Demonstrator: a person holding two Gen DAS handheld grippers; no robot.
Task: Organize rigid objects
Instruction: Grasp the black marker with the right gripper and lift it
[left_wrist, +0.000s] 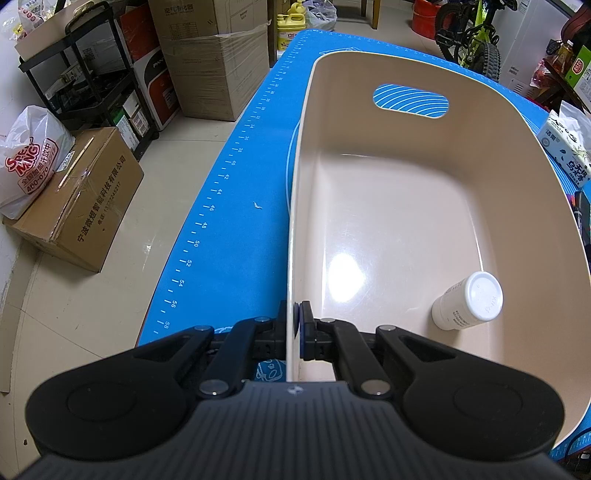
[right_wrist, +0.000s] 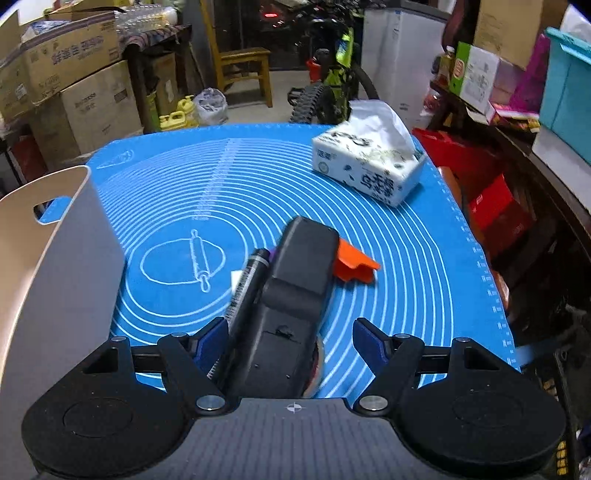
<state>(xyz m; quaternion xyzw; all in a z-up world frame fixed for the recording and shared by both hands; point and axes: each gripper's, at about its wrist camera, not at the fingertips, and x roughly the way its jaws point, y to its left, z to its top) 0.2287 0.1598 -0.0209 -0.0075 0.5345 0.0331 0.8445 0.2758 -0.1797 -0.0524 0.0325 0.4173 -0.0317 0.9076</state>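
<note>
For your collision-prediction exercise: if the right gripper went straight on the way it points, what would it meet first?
Probably the black box-shaped device, lying between the open right gripper fingers; depth is unclear, and a black marker pen lies alongside it.

Left hand-held gripper clamped tight, right hand-held gripper spread wide

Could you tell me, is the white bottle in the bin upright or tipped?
Tipped: the white bottle lies on its side on the bin floor.

Bright overhead light leaves a white glare patch on the glossy beige plastic bin floor; fisheye edges bend, right-wrist background dim.
</note>
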